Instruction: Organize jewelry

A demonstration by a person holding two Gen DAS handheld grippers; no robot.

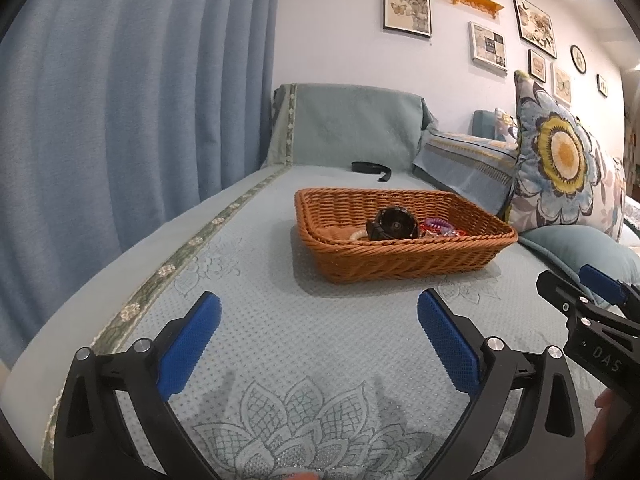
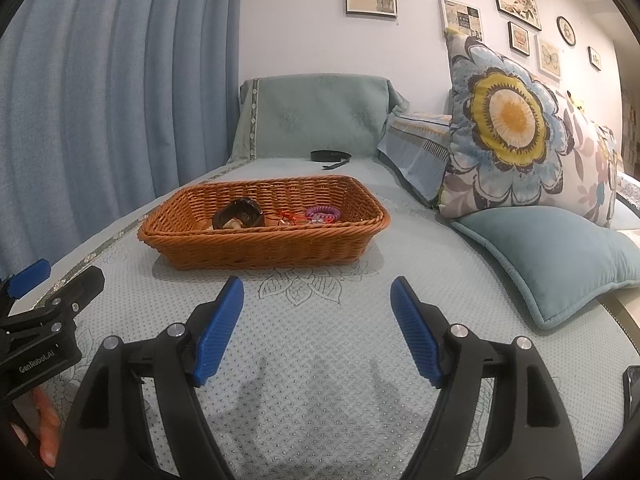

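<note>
A brown wicker basket stands on the sofa seat; it also shows in the right wrist view. In it lie a black watch, a purple coil hair tie, a red string piece and a pale ring, partly hidden by the rim. My left gripper is open and empty, low over the seat in front of the basket. My right gripper is open and empty, beside the left one, also short of the basket. A black band lies on the seat behind the basket.
The sofa has a light blue-green patterned cover. A flowered cushion and a plain teal cushion lie at the right. A blue curtain hangs at the left. Framed pictures hang on the wall behind.
</note>
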